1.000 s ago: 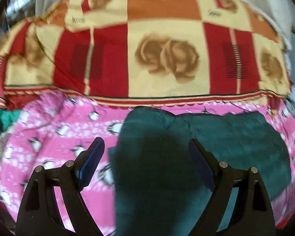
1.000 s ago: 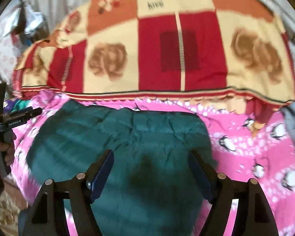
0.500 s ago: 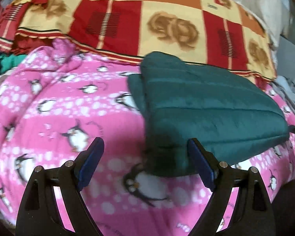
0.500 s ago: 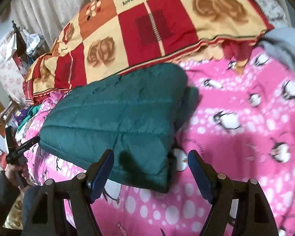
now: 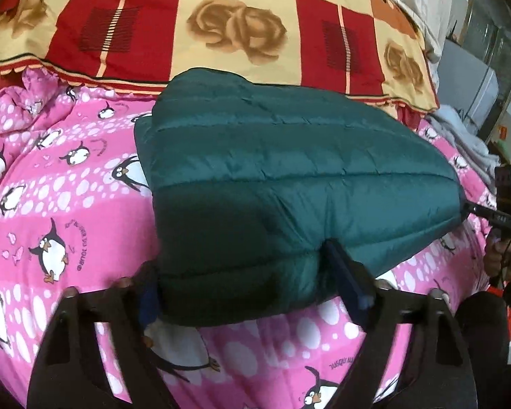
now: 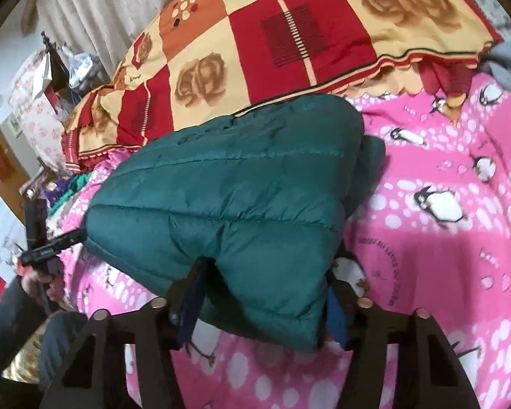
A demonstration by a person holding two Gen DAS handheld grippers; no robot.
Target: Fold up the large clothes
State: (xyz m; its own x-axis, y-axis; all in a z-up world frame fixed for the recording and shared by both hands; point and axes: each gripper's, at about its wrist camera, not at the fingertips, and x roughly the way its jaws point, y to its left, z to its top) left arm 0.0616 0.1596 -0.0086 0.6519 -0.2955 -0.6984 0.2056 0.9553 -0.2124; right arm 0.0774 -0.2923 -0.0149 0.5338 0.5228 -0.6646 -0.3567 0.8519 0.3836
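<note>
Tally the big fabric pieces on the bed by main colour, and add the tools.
Green: 1, the padded jacket
Pink: 1, the penguin blanket
Red and cream: 1, the rose quilt
Tools: 2, the left tool and right tool, both closing on the jacket's near corners
Total: 5

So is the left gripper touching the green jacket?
Touching. The left wrist view shows the left gripper with the green jacket's near corner between its closing jaws, and the right finger dents the padding.
</note>
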